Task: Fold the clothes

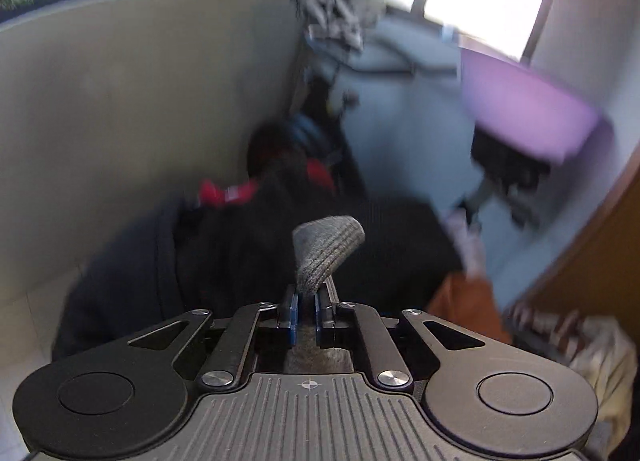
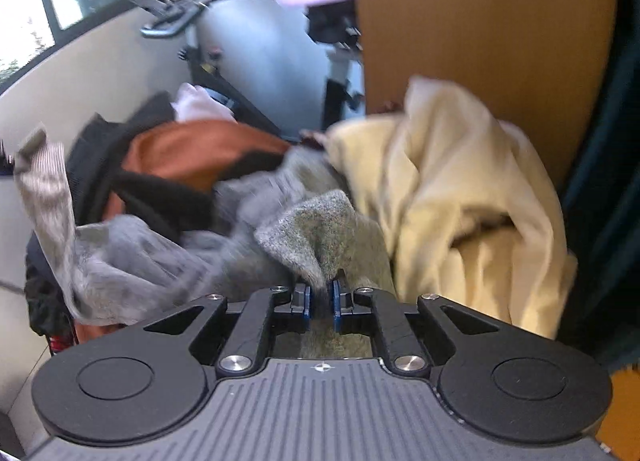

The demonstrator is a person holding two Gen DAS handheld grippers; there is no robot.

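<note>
My left gripper (image 1: 307, 303) is shut on a grey ribbed knit garment (image 1: 326, 249), whose cuff end sticks up above the jaws. Behind it lies a heap of black clothing (image 1: 224, 245) with red trim. My right gripper (image 2: 321, 301) is shut on the grey knit garment (image 2: 316, 233), pinched in a fold above the pile. The same grey ribbed cloth hangs at the left edge of the right wrist view (image 2: 46, 181). The pile holds rust-orange cloth (image 2: 192, 149), black cloth and a cream garment (image 2: 452, 189).
A beige wall (image 1: 140, 101) stands to the left. A brown cardboard panel (image 2: 480, 21) rises behind the cream garment. A purple tub (image 1: 528, 105) and an exercise machine (image 2: 176, 13) stand at the back. Dark teal cloth (image 2: 608, 181) hangs at right. The views are motion-blurred.
</note>
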